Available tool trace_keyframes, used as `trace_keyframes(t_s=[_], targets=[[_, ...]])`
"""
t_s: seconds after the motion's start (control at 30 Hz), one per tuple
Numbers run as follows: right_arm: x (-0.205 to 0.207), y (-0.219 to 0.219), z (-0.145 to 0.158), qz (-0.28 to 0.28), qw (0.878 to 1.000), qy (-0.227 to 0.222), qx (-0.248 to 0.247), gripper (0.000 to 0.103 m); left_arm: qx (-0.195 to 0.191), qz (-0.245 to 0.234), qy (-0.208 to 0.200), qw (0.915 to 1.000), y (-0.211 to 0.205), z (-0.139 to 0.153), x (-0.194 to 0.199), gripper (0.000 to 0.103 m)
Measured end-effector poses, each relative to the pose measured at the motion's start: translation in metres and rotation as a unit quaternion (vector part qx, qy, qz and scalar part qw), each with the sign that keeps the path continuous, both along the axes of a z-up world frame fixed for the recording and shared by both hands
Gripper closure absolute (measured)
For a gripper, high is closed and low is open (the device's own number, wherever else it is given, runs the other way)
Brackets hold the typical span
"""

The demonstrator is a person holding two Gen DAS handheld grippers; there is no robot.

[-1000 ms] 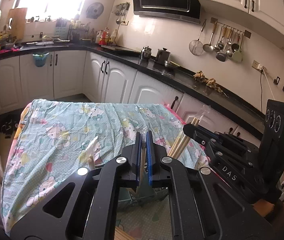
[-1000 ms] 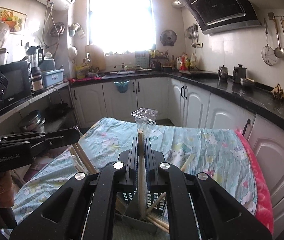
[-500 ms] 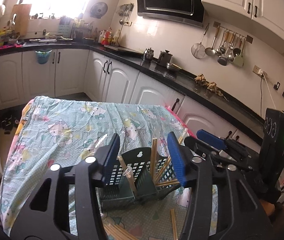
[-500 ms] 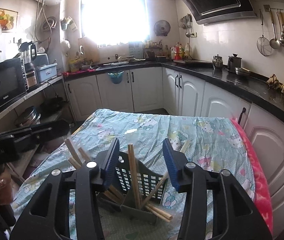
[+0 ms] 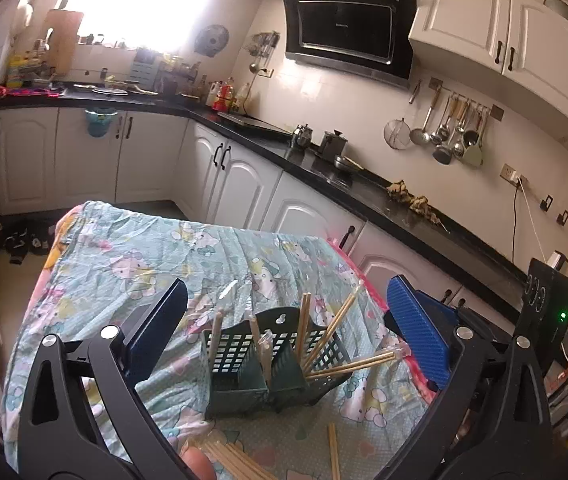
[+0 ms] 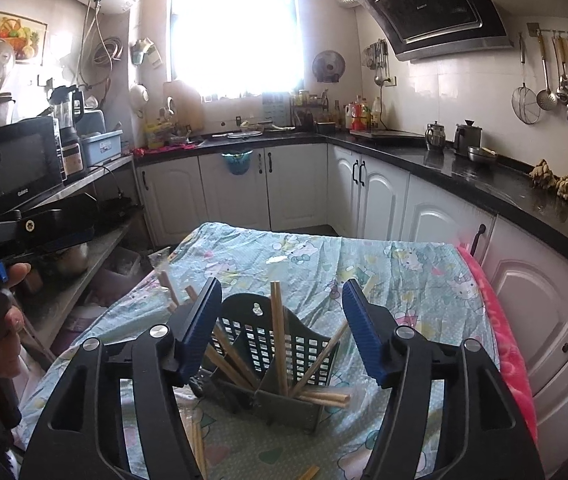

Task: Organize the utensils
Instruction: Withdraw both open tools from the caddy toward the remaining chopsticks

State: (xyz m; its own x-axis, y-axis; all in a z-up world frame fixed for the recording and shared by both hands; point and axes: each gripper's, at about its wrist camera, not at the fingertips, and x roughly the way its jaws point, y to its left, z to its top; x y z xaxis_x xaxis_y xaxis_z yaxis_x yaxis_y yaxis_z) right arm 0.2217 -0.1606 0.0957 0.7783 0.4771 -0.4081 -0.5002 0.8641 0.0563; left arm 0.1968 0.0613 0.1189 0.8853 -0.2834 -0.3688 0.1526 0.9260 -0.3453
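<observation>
- Left tool [image 5: 284, 320]: jaws wide, just been opening, nothing gripped. The caddy [image 5: 272, 364] shows between them but the pads are clear of it.
- Right tool [image 6: 282, 326]: jaws apart, narrower than the left, just been opening, pads clear of the sticks [image 6: 278, 340].
- Caddy sits on the bench [image 5: 132, 264], near edge, on a cartoon-print cloth. Sticks stand and lean in its compartments. I can't tell exactly which slot each is in.
- Hidden: both tool frames cover the caddy's base corners. Loose sticks [image 5: 240, 462] on the bench are cut off at the bottom of the left view.
- A fingertip [image 5: 198, 465] pokes in at the bottom edge of the left view, rest out of frame.
- Writing: microwave [image 6: 24, 160] badge is too small to read. Hood [image 6: 432, 4] logo unreadable.
- Only the right view shows the microwave shelf and the hand [image 6: 8, 300] on the left tool's grip. Only the left view shows the right tool's green LED [image 5: 563, 315].
</observation>
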Motion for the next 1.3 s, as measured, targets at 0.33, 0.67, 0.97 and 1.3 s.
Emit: trace_keyframes(t_s=[0.33,0.67,0.97,1.3], targets=[[-0.025,-0.004,0.005,0.005,1.000,-0.012,0.004,0.040,-0.007,0.014,0.000,0.9999,0.011,-0.002,-0.024,0.011],[-0.048,-0.002,0.003,0.020,1.000,-0.015,0.001,0.039,0.000,0.020,0.008,0.9998,0.012,-0.014,-0.044,0.011],[-0.068,0.006,-0.010,0.036,0.999,-0.012,-0.016,0.039,0.011,0.019,0.029,0.9993,0.011,-0.032,-0.057,0.011],[-0.079,0.016,-0.036,0.053,0.998,0.016,-0.036,0.039,0.020,0.022,0.059,0.9978,0.013,-0.059,-0.068,0.011]])
